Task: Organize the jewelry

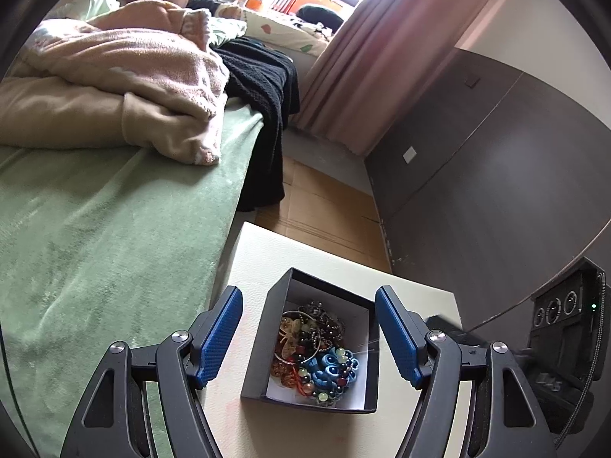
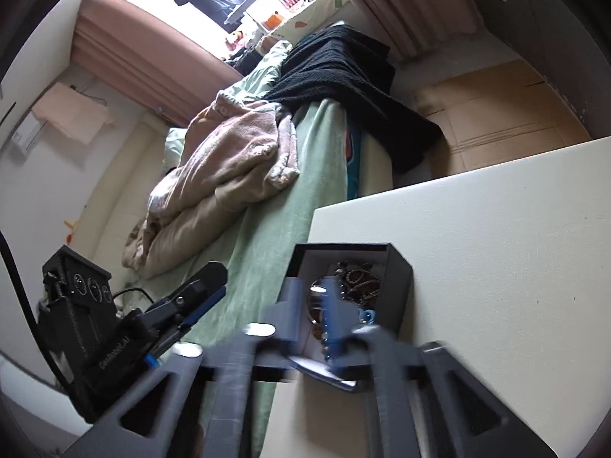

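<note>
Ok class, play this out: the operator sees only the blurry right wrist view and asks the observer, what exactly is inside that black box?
Observer: A tangle of jewelry: metal chains, amber beads and a thin bangle.
Operator: Which piece lies nearest the left camera?
Observer: A blue beaded piece ringed with pale green beads, at the near end of the box.
Operator: Are the left tongs holding anything?
Observer: No, the left tongs are open and empty, with the box seen between them.

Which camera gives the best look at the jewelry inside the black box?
The left wrist view: the jewelry lies unobstructed in the open box. In the right wrist view, blurred fingers cover most of it.
</note>
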`<state>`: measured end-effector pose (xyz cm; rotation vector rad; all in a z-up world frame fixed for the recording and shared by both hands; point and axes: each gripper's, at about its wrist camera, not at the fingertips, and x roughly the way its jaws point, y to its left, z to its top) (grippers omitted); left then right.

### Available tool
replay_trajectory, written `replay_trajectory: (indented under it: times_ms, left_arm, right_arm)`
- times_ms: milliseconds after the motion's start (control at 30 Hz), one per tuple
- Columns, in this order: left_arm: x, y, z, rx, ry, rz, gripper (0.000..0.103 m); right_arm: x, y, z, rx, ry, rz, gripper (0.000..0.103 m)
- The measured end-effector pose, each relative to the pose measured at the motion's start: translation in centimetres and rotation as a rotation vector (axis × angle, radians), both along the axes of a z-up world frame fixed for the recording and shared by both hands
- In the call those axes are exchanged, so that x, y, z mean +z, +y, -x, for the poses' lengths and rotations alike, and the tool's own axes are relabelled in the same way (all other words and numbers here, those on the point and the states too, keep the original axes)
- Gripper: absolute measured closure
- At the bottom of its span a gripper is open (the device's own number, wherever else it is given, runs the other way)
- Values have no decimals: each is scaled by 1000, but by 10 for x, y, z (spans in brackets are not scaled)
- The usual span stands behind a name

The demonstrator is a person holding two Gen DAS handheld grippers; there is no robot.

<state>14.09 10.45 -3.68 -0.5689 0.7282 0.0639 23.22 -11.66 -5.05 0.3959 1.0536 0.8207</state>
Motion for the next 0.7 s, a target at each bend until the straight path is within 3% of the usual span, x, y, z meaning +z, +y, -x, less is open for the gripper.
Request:
replay_trajectory:
  times_ms: [67, 367, 633, 700]
  left_arm:
    - [2, -1, 1, -9, -2, -1, 30]
    - [12, -20, 13, -30, -23, -52, 18]
    - [25, -42, 34, -49, -56, -157, 2]
    - [29, -49, 40, -53, -63, -185, 0]
  right_arm:
    - [3, -7, 3, -40, -28, 7, 40]
    - [13, -43, 15, -111, -42, 101, 40]
    - [20, -67, 29, -133, -80, 214, 40]
    - [23, -71, 35, -135, -95, 230, 35]
